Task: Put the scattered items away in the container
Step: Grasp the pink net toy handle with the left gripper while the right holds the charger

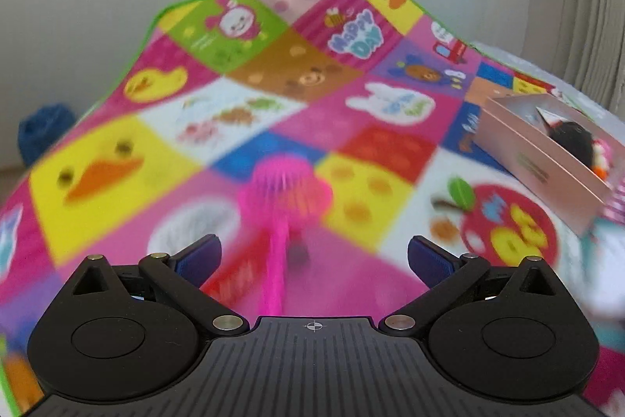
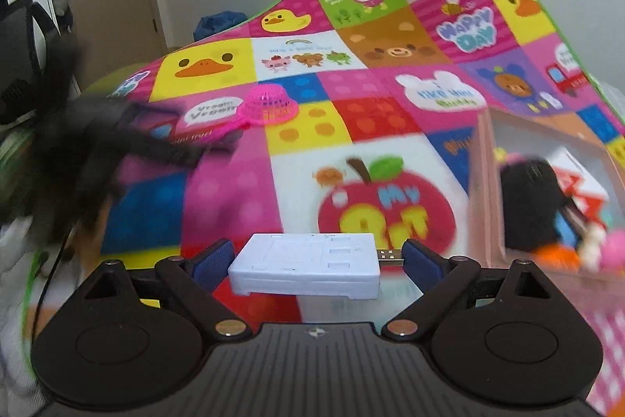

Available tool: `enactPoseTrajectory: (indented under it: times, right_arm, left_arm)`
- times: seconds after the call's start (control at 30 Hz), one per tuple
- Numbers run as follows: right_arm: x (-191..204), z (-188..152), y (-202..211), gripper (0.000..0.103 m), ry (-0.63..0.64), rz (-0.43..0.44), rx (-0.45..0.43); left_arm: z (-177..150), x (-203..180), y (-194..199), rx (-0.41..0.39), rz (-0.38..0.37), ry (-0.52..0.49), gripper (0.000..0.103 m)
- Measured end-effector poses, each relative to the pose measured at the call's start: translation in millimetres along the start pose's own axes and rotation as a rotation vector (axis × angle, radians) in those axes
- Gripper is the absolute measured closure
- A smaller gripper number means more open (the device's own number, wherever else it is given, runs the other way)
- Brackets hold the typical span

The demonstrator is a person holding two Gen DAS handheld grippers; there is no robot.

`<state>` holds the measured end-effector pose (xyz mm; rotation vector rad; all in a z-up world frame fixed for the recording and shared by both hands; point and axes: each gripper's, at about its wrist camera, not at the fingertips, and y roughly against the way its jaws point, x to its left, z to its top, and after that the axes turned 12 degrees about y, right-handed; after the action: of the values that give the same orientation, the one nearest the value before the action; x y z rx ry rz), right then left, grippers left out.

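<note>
The right tongs (image 2: 314,262) hold a flat white plastic box with a metal USB plug at one end (image 2: 306,266). Its long axis runs across the gap, with the blue pads (image 2: 211,262) at either end, the right pad meeting the plug. The box sits clear of the surface below, above the near part of a bright patchwork play mat with cartoon animals and a green border (image 2: 234,198), which covers the desk.

The left tongs (image 1: 314,260) stand wide with nothing gripped. Beyond their blue pads (image 1: 197,256), a bright pink plastic scoop with a slotted dome head and a straight handle (image 1: 283,198) lies on the mat, its handle running toward the camera between the two fingers without touching either. From the right wrist view the same scoop rests near the left side of the mat, and a dark blurred shape, too smeared to identify, crosses the view just in front of it.

Toward the right edge of the desk sits a shallow pale pink cardboard box, open at the top (image 1: 535,159). Inside it lie a black plush toy with orange and pink parts (image 2: 535,206) and a white and red printed packet (image 2: 582,190); how these lie against one another is unclear through the blur.
</note>
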<state>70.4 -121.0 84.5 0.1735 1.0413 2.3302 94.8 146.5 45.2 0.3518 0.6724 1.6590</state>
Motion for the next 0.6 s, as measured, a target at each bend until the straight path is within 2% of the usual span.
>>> enactPoseTrajectory:
  times: [0.17, 0.27, 0.3, 0.37, 0.43, 0.53, 0.6]
  right_arm:
    - [13.1, -25.7, 41.5, 0.011, 0.104, -0.043, 0.024]
    - [8.3, -34.0, 64.5, 0.011, 0.083, -0.054, 0.016]
    - [5.0, -37.4, 69.6, 0.014, 0.059, -0.059, 0.021]
    - [-0.2, -46.6, 76.0, 0.016, 0.020, -0.077, 0.037]
    - [-3.5, -58.4, 80.0, 0.018, -0.009, -0.094, 0.053]
    - [-5.0, -77.2, 81.9, 0.021, -0.036, -0.105, 0.067]
    - [-3.8, -89.6, 82.4, 0.021, -0.022, -0.126, 0.068]
  left_arm:
    - [25.0, -6.5, -65.2, 0.112, 0.057, -0.029, 0.000]
    - [26.9, -8.2, -84.1, 0.148, 0.084, 0.006, 0.001]
    - [26.8, -8.3, -86.1, 0.147, 0.090, 0.019, 0.002]
    - [27.5, -11.4, -86.6, 0.141, 0.108, 0.019, 0.030]
    - [29.0, -16.3, -84.2, 0.143, 0.115, -0.007, 0.030]
    - [26.9, -29.1, -65.9, 0.146, 0.084, -0.028, 0.032]
    - [17.8, -45.6, -41.0, 0.165, 0.003, -0.060, 0.032]
